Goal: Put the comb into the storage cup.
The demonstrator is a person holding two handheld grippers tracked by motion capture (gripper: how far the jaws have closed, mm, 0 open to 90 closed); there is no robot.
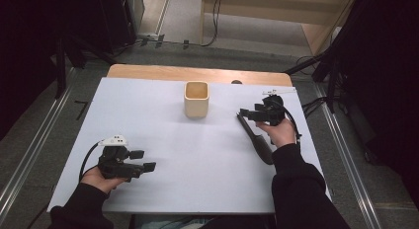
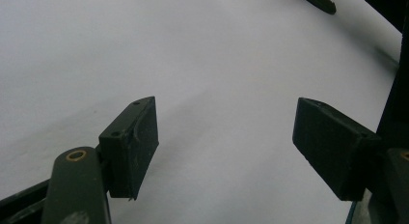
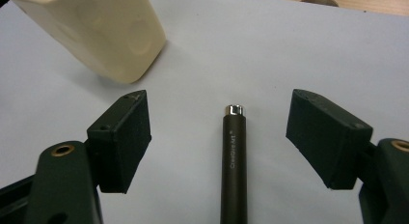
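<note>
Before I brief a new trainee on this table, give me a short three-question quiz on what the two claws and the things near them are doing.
1. True or false: the right claw is shut on the dark pen.
2. Which container stands near the far middle of the white table? A) cream cup B) glass jar C) metal tin
3. Fill in: the left claw is open over the ______ table surface.

Key:
1. False: its jaws stand open with the pen lying between them, untouched.
2. A, the cream cup.
3. Bare.
</note>
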